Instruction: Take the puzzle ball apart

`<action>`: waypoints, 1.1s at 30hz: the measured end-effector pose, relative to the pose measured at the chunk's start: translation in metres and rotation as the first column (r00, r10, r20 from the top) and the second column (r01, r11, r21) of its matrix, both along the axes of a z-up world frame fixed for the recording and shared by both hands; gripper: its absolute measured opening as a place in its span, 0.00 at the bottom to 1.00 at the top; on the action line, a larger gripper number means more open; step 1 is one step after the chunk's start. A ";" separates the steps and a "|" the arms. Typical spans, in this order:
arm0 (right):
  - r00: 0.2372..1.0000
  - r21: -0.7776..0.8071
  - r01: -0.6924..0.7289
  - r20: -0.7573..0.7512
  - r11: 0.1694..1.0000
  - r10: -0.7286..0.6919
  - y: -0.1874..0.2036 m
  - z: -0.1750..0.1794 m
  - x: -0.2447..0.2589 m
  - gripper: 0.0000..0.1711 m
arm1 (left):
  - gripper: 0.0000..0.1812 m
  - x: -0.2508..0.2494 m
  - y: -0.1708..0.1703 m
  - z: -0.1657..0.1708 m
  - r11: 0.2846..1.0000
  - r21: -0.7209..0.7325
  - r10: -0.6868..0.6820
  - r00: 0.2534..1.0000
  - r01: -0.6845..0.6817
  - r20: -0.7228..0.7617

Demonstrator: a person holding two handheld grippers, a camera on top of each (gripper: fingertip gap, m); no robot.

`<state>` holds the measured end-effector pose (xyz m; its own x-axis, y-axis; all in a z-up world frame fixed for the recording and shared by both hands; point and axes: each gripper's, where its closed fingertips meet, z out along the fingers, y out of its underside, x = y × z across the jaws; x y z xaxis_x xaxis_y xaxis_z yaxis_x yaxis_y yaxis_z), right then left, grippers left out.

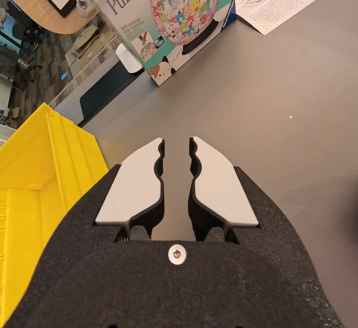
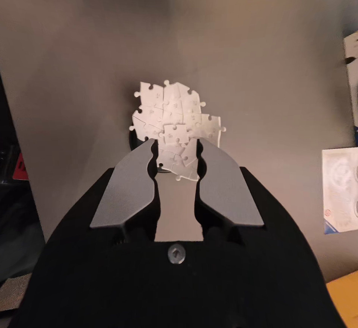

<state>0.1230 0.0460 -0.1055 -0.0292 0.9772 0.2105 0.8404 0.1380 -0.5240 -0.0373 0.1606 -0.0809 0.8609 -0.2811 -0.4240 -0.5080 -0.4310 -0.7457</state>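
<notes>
Just ahead of the right gripper, its jaws spread and empty, a joined clump of puzzle pieces is lying blank side up, waiting to be split, while the left gripper is hovering open beside the yellow bin.

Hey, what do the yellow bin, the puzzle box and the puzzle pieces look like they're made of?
Yellow bin: looks like moulded plastic, matt, with ribbed walls. Puzzle box: seemingly printed cardboard, with folded edges and a slight sheen. Puzzle pieces: probably thin rigid plastic, though card is possible; their curved, pale, matt backs hold shape.
</notes>
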 end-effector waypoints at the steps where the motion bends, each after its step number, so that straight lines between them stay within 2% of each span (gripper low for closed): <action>1: 1.000 -0.010 -0.002 0.021 1.000 0.003 -0.002 -0.008 -0.002 0.23 | 0.13 0.000 0.000 0.000 1.000 0.000 -0.001 1.000 0.001 -0.003; 7: 0.993 -0.010 0.019 0.113 1.000 -0.018 0.006 -0.037 -0.009 0.23 | 0.13 0.002 -0.001 0.002 1.000 0.007 -0.006 1.000 0.006 -0.003; 14: 0.989 -0.066 0.085 0.127 0.994 -0.076 0.006 -0.045 -0.014 0.22 | 0.13 0.001 0.000 -0.001 1.000 -0.003 -0.005 1.000 0.005 -0.007; 19: 0.983 0.019 0.119 0.140 0.993 -0.120 0.006 -0.045 -0.013 0.14 | 0.13 0.003 -0.001 0.001 1.000 0.003 -0.012 1.000 0.012 -0.005; 23: 0.974 0.122 0.150 0.149 0.981 -0.168 0.013 -0.044 -0.009 0.14 | 0.13 0.004 -0.001 -0.004 1.000 -0.015 -0.013 1.000 0.013 -0.016; 33: 0.969 0.155 0.180 0.143 0.971 -0.203 0.017 -0.043 -0.006 0.14 | 0.13 0.004 0.001 -0.014 0.999 -0.052 -0.013 1.000 0.012 -0.023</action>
